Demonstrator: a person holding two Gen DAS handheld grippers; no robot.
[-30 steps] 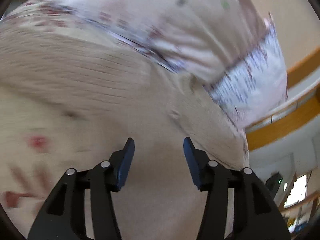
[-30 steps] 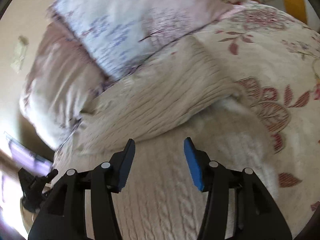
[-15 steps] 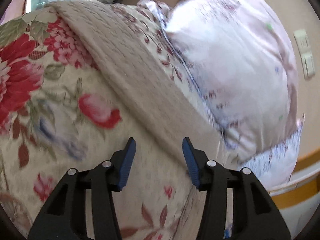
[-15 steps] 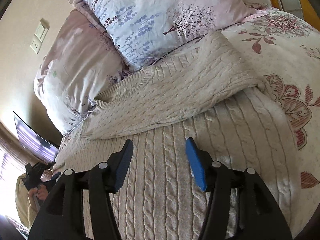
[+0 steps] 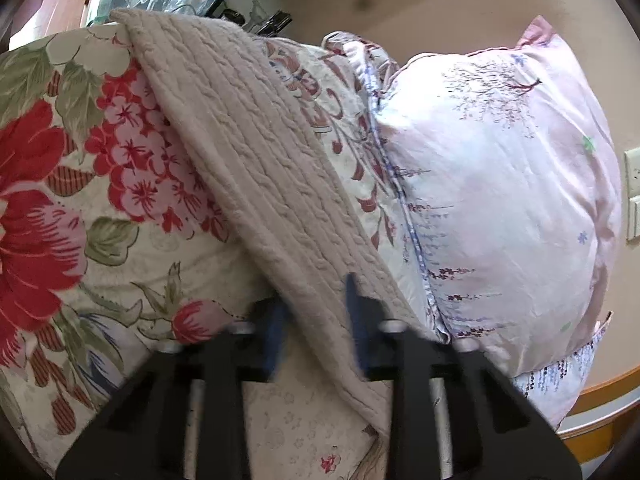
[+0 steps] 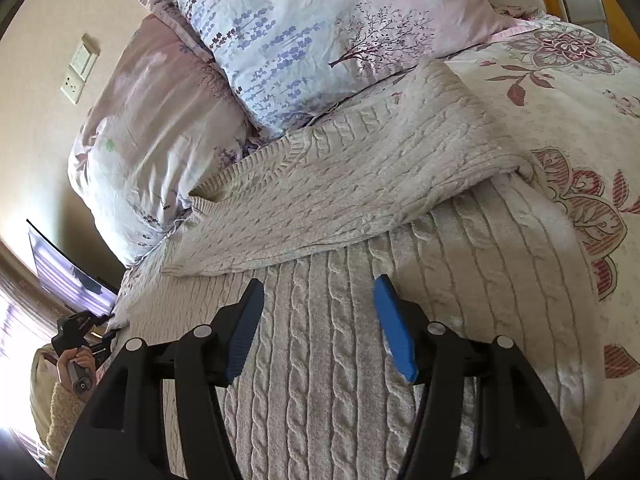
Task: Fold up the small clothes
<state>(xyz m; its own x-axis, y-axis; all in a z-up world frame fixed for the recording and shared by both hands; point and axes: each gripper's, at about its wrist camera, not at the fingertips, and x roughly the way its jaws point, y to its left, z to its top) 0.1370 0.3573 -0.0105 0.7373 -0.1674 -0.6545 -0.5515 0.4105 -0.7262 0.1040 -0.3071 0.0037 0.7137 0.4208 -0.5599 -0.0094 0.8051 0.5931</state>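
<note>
A beige cable-knit sweater lies flat on the bed, one sleeve folded across its body. In the left wrist view a long strip of that sweater runs from far left down into my left gripper. Its blurred jaws are closing on the knit edge between the pads. My right gripper hovers low over the sweater's body. Its jaws are opening and nothing is between them. Far left in the right wrist view, a hand holds the other gripper at the bed's edge.
A floral bedspread covers the bed under the sweater. Two pink and lilac pillows lean against the wall behind it. A wall switch and a dark screen are on the left. A wooden bed frame runs at the right.
The left gripper swung across the bed and rolled, then its jaws narrowed around the sweater's edge. The right gripper stayed over the sweater and its jaws spread a little wider.
</note>
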